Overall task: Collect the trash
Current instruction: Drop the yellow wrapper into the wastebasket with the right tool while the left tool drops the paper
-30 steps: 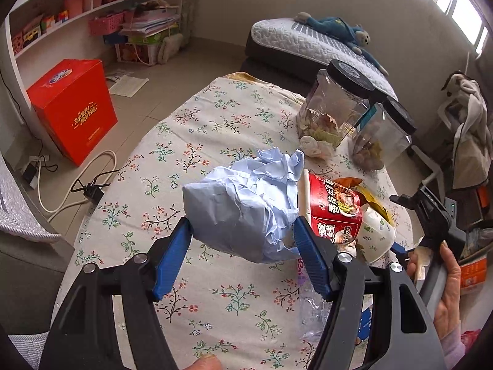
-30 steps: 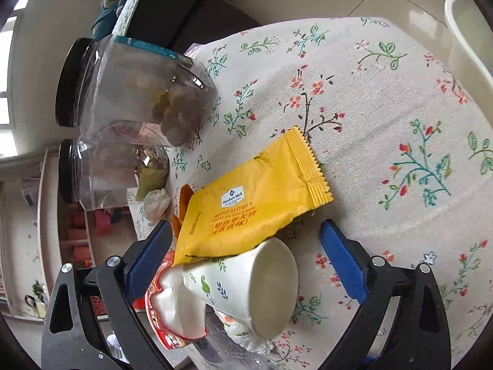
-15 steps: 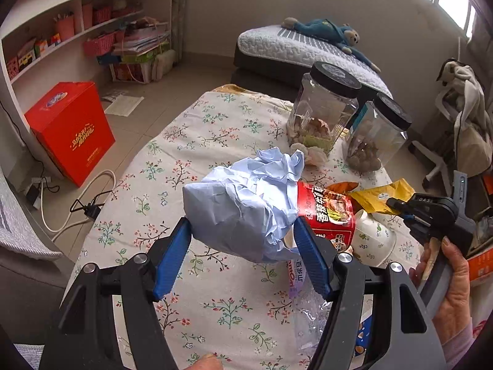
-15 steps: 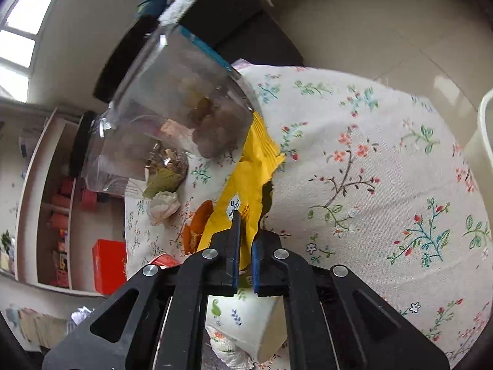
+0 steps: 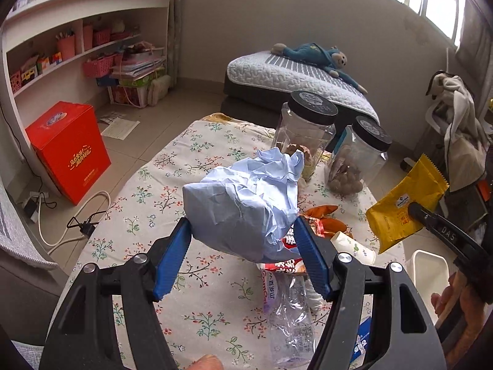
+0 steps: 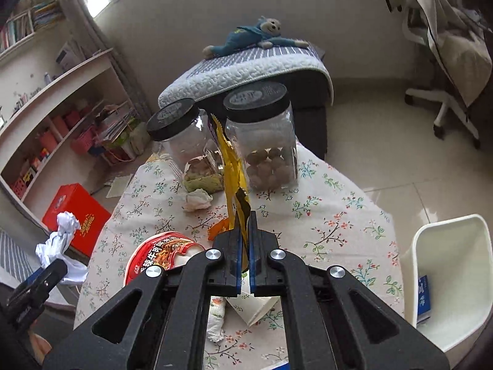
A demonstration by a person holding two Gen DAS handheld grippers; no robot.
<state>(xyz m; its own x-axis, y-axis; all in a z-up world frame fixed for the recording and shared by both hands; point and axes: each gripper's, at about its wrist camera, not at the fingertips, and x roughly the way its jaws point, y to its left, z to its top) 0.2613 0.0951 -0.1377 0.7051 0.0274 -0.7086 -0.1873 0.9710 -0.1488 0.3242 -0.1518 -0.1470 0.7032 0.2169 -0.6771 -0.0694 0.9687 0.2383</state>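
Right wrist: jaws pinch yellow wrapper [image 6: 231, 166]; left jaws clamp blue paper wad [image 5: 246, 206]

A: We see a cream tablecloth [image 5: 197, 280] printed with small red and pink flowers on green sprigs. What colour is the crumpled paper [image 5: 246, 203]?

B: Pale blue. It sits between royal-blue pads [image 5: 171, 262] on the black left gripper [image 5: 243, 256]. The right gripper [image 6: 245, 234] is black with the same blue pads.

A: And the snack wrapper [image 5: 403, 203]?

B: We see bright yellow with a small white label. Near the table's right edge lies a red noodle cup [image 6: 160, 256] with white lettering.

A: The jars [image 6: 262, 135]?

B: Clear, with black lids and brown contents. Beside the table's right edge, we note a white bin [image 6: 446, 277] holding a blue and white carton [image 6: 423, 296].
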